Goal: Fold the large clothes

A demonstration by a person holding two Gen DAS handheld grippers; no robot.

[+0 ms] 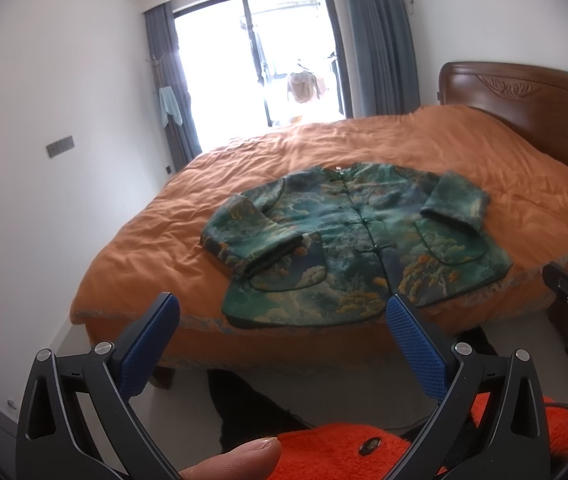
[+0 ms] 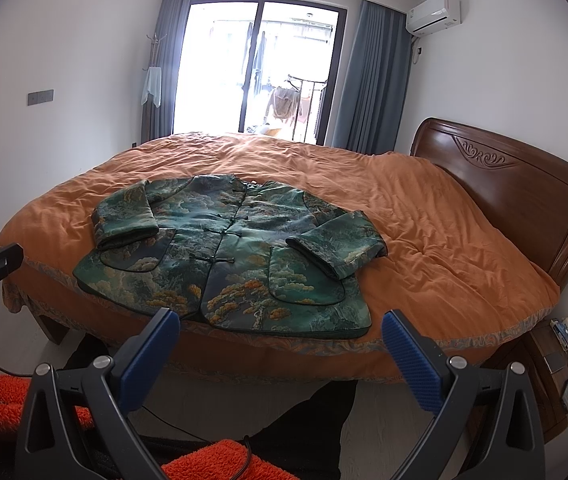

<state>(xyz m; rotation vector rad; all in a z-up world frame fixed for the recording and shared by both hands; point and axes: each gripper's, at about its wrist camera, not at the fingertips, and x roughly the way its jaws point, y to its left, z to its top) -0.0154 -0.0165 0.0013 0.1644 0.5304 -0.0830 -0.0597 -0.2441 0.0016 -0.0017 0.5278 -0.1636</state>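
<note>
Both of my grippers hang in the air short of the bed, and neither touches anything. My left gripper (image 1: 284, 320) has its blue ridged pads spread wide with nothing between them; my right gripper (image 2: 281, 330) is spread just as wide and just as empty. A fingertip (image 1: 243, 460) of my own hand shows at the lower edge of the left wrist view, beside the black frame.

Ahead lies the green quilted jacket with a gold-and-blue landscape print (image 1: 348, 248), spread flat and face up on the rumpled orange bedspread (image 2: 424, 216). Its dark knotted fastenings are closed down the middle. Each sleeve is bent inward, so the cuffs rest on the jacket's front near the two rounded pockets. The hem runs along the near edge of the bed, closest to my pads, and the collar points toward the bright glass door (image 2: 259, 68). A carved brown wooden headboard (image 2: 516, 200) stands to the right.
</note>
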